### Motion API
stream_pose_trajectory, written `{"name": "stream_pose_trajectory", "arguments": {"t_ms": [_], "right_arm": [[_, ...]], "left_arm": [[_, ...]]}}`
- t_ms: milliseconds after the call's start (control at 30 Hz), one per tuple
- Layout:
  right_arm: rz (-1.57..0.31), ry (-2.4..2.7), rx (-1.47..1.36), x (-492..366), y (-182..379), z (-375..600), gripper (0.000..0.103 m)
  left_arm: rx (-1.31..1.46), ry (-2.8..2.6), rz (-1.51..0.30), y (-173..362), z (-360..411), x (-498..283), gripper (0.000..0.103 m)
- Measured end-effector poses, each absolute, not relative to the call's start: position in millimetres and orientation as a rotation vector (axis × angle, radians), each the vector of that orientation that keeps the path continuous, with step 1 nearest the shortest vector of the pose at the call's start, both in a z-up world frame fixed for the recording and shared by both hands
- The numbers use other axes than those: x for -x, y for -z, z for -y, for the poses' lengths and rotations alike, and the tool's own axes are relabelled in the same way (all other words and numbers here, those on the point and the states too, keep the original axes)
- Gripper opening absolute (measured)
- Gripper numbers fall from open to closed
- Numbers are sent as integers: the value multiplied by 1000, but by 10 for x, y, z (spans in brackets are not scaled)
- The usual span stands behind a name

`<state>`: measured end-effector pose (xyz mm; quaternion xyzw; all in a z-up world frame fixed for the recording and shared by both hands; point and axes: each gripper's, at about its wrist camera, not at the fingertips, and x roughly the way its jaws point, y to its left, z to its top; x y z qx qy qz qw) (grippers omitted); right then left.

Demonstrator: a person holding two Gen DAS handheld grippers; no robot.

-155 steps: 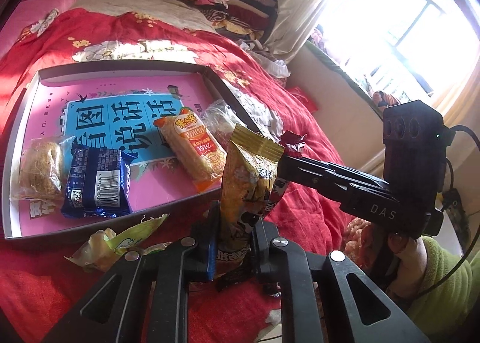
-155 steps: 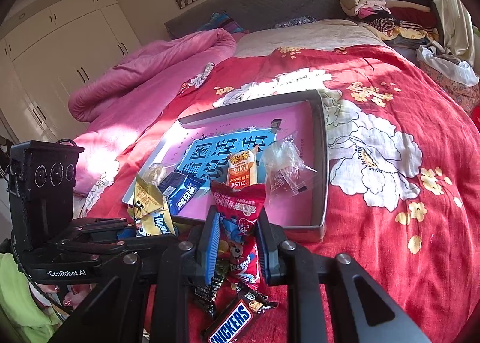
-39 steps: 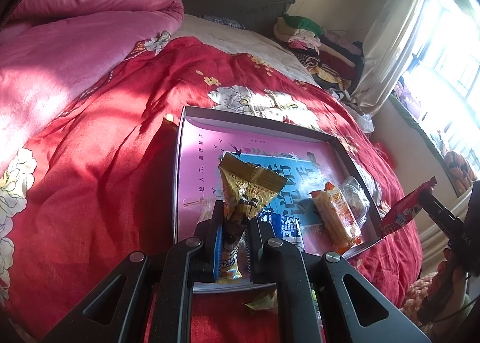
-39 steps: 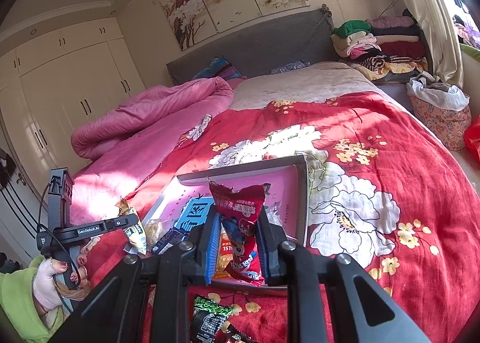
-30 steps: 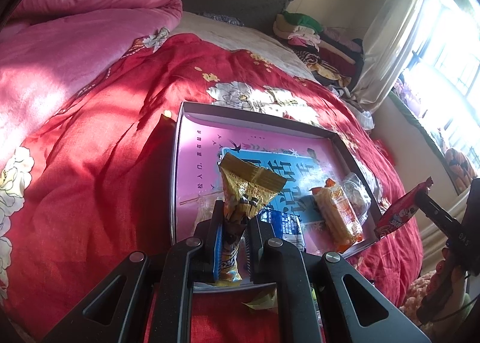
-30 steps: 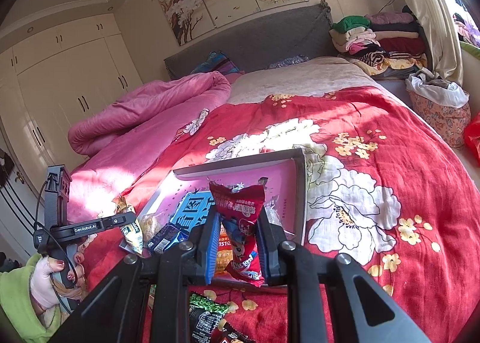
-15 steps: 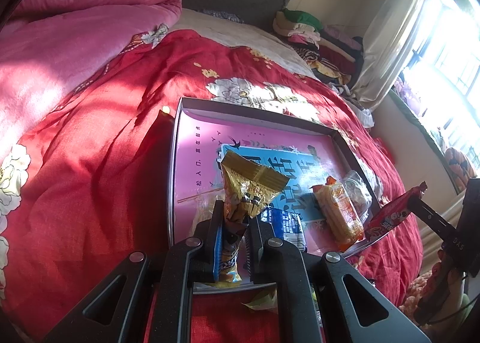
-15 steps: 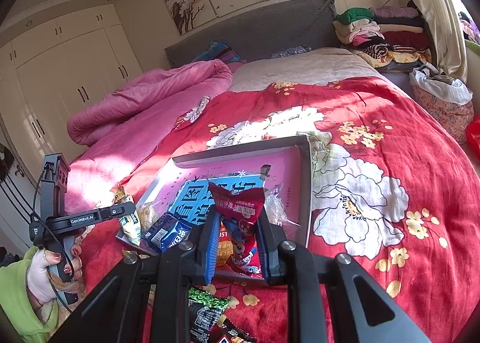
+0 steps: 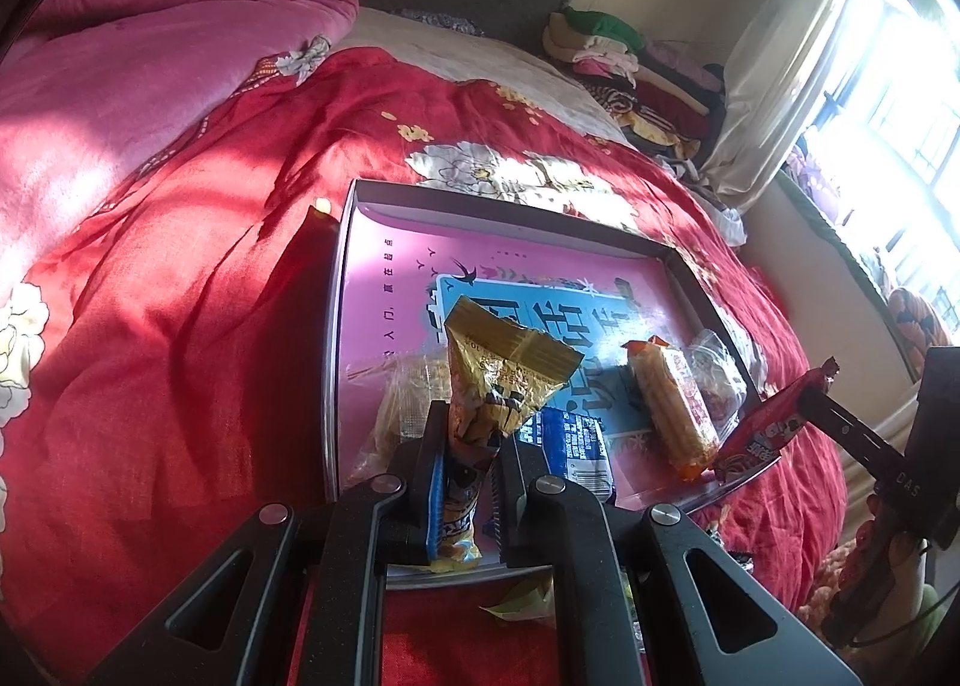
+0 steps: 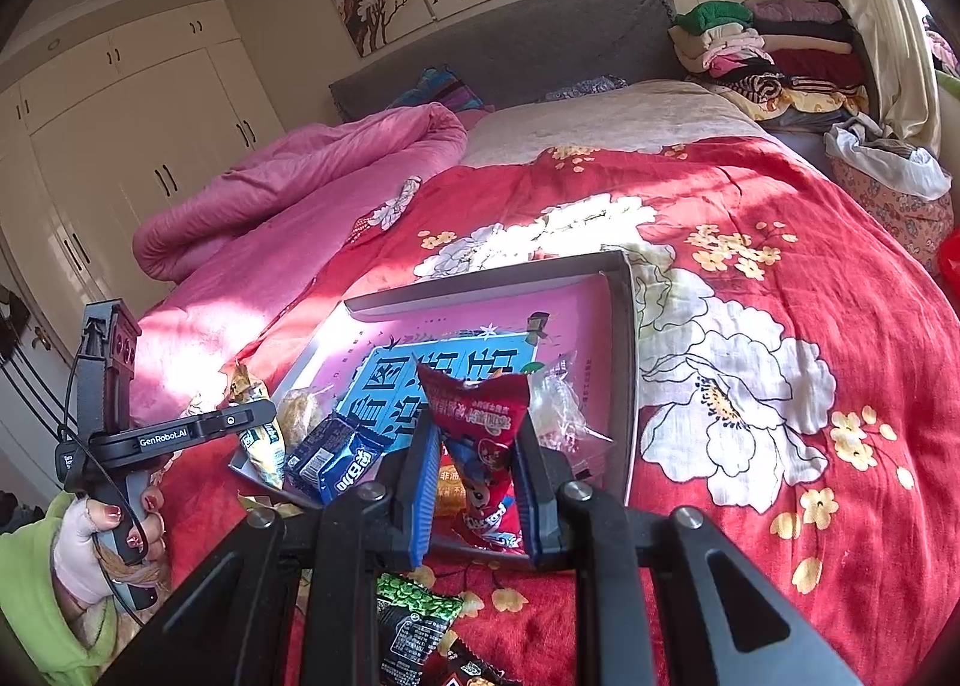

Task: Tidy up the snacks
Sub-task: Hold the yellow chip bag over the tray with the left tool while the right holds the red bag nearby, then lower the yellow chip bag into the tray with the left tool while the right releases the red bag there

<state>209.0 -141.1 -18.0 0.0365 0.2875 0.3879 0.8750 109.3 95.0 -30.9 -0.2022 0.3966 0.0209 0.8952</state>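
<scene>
Gold packet (image 9: 510, 368): crinkled foil, flared top seam, upright above the near left part of the pink tray (image 9: 384, 242) on the bed (image 9: 150, 326). Left gripper (image 9: 468, 467) clamped on its lower half, angled down.

Red packet (image 10: 480, 416): glossy, cartoon print, torn-looking top edge, upright over the tray's near edge. Right gripper (image 10: 474, 482) closed tight on it, tilted slightly down.

In tray: blue packet (image 9: 570, 446), orange packet (image 9: 672, 404), clear bags (image 9: 714, 374).

In the left wrist view, the upper half of the pink tray (image 9: 384, 242) is left bare; its lower half is crowded by the blue packet (image 9: 573, 443), orange packet (image 9: 672, 407) and clear bags (image 9: 714, 371).
</scene>
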Motion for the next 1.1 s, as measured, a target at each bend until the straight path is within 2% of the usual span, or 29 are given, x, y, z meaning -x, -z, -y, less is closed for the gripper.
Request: {"name": "stream_pose_trajectory", "arguments": {"t_ms": [900, 1100], "right_arm": [[-683, -808, -22, -2156, 447, 1162, 24], [-692, -774, -41, -2217, 466, 1225, 28]], "left_arm": [[403, -30, -838, 351, -910, -1132, 12], [402, -29, -838, 352, -909, -1133, 12]]}}
